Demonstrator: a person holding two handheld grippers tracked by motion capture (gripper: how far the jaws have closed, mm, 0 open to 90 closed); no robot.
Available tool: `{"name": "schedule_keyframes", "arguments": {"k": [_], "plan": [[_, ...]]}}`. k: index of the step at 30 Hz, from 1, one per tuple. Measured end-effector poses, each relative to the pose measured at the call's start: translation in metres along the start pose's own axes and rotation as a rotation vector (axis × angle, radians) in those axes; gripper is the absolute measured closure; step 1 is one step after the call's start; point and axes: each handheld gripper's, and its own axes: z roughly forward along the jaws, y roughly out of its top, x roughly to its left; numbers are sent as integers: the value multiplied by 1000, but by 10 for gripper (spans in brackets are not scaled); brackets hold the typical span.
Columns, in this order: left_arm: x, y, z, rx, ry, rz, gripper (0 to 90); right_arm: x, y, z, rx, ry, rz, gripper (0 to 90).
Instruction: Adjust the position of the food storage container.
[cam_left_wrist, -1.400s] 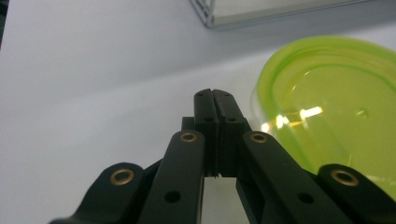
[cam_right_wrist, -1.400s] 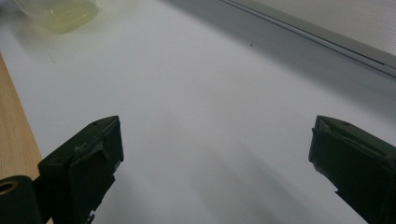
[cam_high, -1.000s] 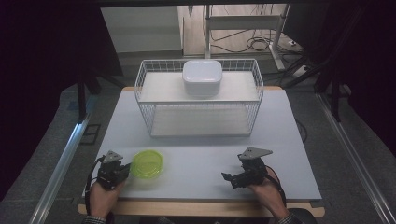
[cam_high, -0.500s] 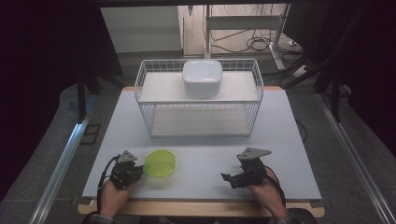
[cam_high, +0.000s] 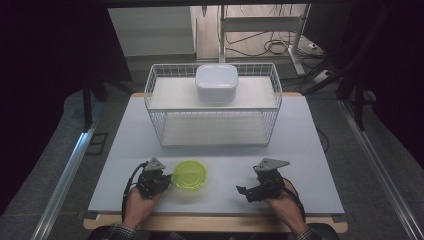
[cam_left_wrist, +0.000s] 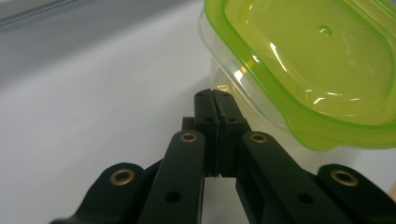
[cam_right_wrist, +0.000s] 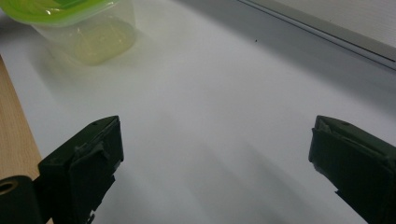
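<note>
A clear tub with a lime-green lid (cam_high: 189, 175) (cam_left_wrist: 308, 70) sits on the white table near its front edge. My left gripper (cam_high: 167, 178) (cam_left_wrist: 212, 93) lies low on the table just left of the tub. Its jaws are shut flat against each other with nothing between them, and their tips touch the tub's clear wall under the lid's rim. My right gripper (cam_high: 242, 191) (cam_right_wrist: 215, 133) rests at the front right, open wide over bare table, pointing left toward the tub (cam_right_wrist: 84, 28), well apart from it.
A white wire basket (cam_high: 212, 105) stands across the back of the table. A white lidded box (cam_high: 216, 82) sits on its upper shelf. The table's wooden front edge (cam_right_wrist: 14, 121) runs close beside the right gripper. Dark floor and a metal rail (cam_high: 65, 175) lie to the left.
My left gripper has slid to the right along the table's front, and the green-lidded tub has moved right ahead of its tips. The right gripper has stayed put.
</note>
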Motion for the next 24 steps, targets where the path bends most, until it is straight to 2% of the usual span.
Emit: {"name": "schedule_keyframes", "arguments": {"k": [15, 24], "plan": [[-37, 9, 22, 24, -80, 86, 894, 0, 0, 1, 6, 6, 9, 36], [-52, 11, 29, 30, -115, 119, 894, 0, -1, 1, 11, 7, 13, 37]]}}
